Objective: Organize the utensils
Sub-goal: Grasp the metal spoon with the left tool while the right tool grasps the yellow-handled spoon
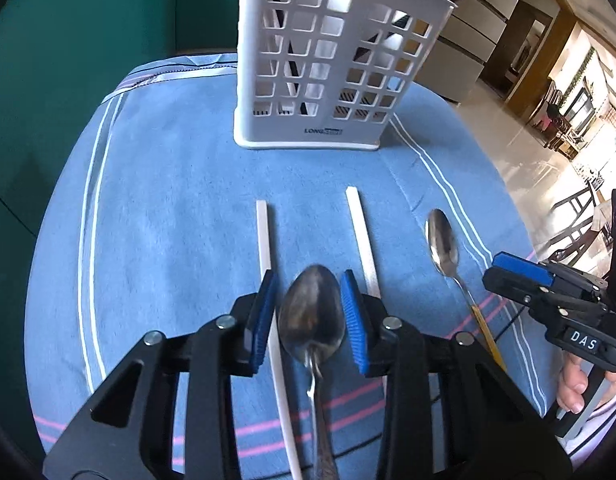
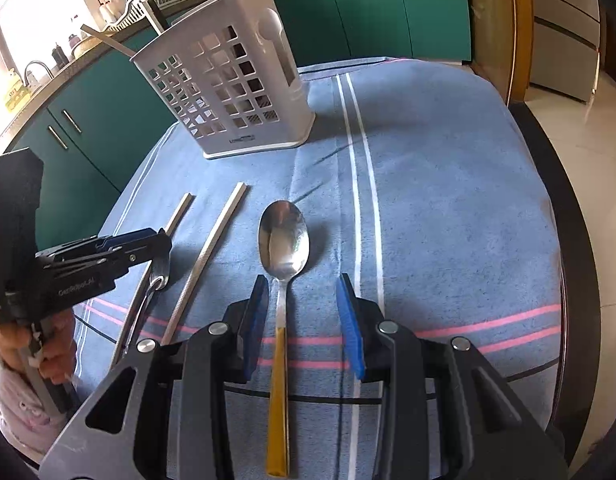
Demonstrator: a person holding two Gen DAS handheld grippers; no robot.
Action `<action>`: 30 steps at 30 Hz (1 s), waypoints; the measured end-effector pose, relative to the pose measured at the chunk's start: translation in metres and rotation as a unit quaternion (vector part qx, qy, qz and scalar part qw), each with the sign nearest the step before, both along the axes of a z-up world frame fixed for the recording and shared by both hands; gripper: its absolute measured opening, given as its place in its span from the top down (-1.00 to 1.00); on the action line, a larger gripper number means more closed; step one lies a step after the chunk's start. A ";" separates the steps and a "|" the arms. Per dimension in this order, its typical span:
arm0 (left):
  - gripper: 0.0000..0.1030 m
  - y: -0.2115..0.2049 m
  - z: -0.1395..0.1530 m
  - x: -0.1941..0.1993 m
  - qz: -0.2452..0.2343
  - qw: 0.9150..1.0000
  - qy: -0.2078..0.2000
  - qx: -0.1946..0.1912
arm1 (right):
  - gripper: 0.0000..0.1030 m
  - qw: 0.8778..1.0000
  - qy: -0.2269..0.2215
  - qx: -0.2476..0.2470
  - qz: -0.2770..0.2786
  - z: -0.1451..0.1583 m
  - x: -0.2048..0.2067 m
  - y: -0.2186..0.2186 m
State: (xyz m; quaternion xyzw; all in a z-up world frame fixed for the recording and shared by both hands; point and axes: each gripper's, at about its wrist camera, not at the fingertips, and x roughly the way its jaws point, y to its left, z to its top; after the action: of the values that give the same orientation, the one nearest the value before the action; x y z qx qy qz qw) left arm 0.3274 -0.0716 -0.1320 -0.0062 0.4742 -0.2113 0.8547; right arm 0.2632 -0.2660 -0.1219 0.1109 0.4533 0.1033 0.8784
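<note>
Blue striped cloth (image 1: 167, 200) over table. White perforated utensil holder (image 1: 308, 128) upright at far end, already holding several utensils.

Left gripper (image 1: 310, 316): pointed down, jaws partly closed around bowl of all-steel spoon (image 1: 312, 320). Bowl nearly fills the gap, with a thin sliver of space at the left pad. Cannot tell whether the pads actually press. Spoon handle runs back toward near edge, between two white sticks (image 1: 263, 236) (image 1: 362, 232) lying side by side on cloth.

Right gripper (image 2: 303, 320): open, jaws straddling neck of gold-handled spoon (image 2: 283, 236), both pads clear of it. Spoon flat on cloth, bowl up, pointing far, just right of sticks.

Hand (image 1: 572, 384) visible on right gripper's grip.
</note>
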 end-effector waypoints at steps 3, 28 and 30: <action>0.36 0.001 -0.003 0.005 -0.011 1.000 0.012 -0.009 | 0.32 1.000 0.000 0.000 0.003 0.001 0.004 0.000; 0.42 0.001 -0.010 0.008 -0.045 0.998 0.039 -0.022 | 0.32 0.989 0.015 0.039 0.141 -0.020 0.071 0.005; 0.45 0.002 -0.010 0.008 -0.042 0.998 0.040 -0.025 | 0.38 0.988 0.018 0.048 0.148 -0.020 0.072 0.005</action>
State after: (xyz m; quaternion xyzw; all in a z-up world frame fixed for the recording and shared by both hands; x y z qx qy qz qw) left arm 0.3353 -0.0694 -0.1422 -0.0157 0.5024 -0.2581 0.8251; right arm 0.3347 -0.2613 -0.1422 0.0863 0.4751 0.2519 0.8387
